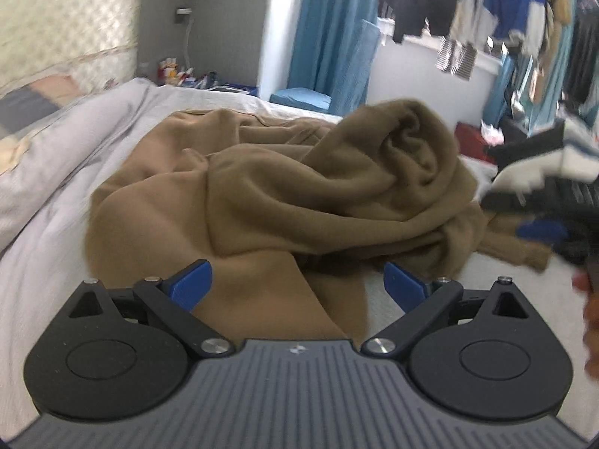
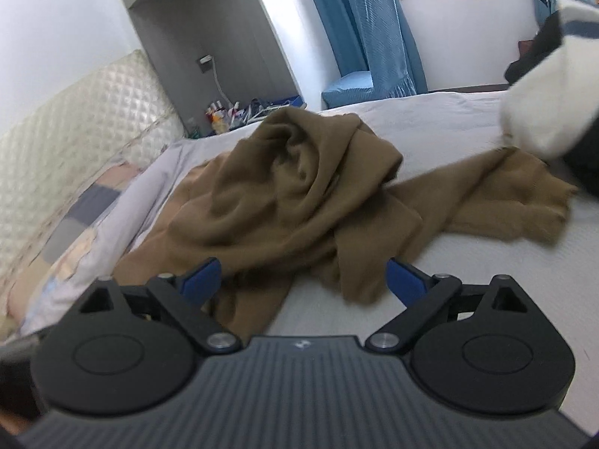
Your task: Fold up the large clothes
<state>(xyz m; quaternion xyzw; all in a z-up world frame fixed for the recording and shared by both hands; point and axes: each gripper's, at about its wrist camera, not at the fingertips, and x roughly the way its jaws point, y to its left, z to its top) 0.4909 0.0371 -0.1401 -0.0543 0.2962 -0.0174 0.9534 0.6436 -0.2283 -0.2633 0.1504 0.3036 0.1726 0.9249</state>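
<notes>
Brown fleece garment (image 1: 284, 194) lies bunched on the bed (image 2: 430, 127) ahead of us, nearer our left gripper (image 1: 297, 286); the right gripper (image 2: 303, 280), like it, gapes wide and empty.

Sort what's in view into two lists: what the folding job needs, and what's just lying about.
For the job: brown garment, crumpled on the bed; left claw and right claw, both open.

Lying about: black-and-white garment, blue chair, bedside clutter, hanging clothes.

Garment: crumpled brown fleece garment (image 1: 269, 194) heaped on the white-sheeted bed (image 1: 56, 247).
Left tool (image 1: 297, 286): blue-tipped fingers spread, nothing between them, just above the garment's near edge.
</notes>
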